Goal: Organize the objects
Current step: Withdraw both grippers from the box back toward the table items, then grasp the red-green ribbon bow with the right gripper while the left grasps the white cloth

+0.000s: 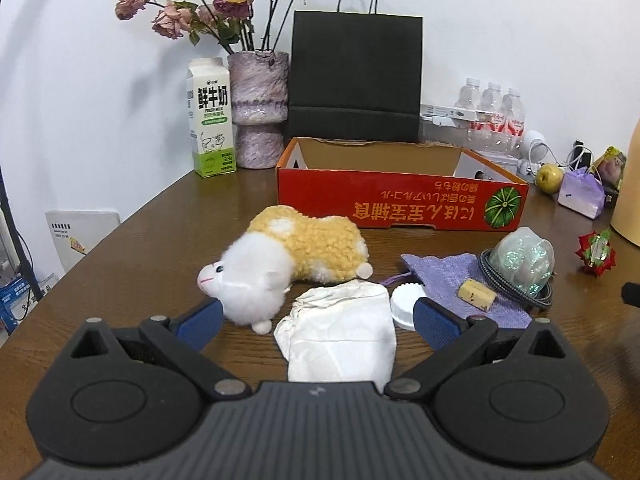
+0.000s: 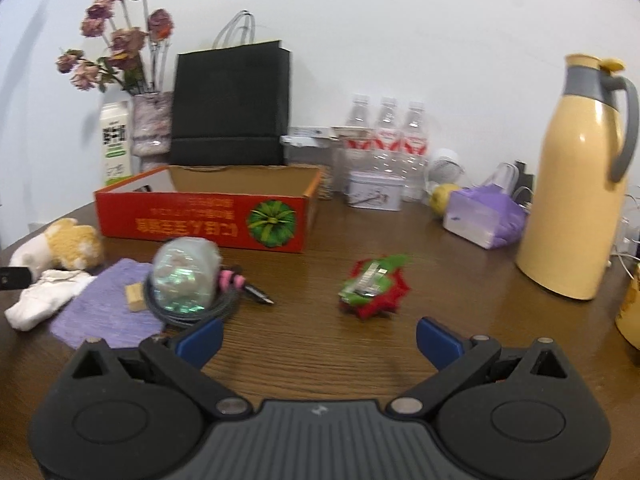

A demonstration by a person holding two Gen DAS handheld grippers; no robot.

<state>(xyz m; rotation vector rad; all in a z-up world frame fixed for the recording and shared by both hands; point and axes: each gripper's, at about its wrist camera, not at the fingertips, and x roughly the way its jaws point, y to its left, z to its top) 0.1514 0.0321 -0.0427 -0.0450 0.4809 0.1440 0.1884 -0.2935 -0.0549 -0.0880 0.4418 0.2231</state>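
Note:
My left gripper is open, its blue pads either side of a crumpled white cloth on the wooden table. A yellow and white plush toy lies just beyond it. A white cap, a purple pouch, a cork piece, a coiled cable and a shiny wrapped ball lie to the right. The open red cardboard box stands behind. My right gripper is open and empty, low over the table near a red and green ornament.
A milk carton, a vase of dried roses and a black paper bag stand along the wall. Water bottles, a tin, a green apple, a purple bag and a yellow thermos jug stand at the right.

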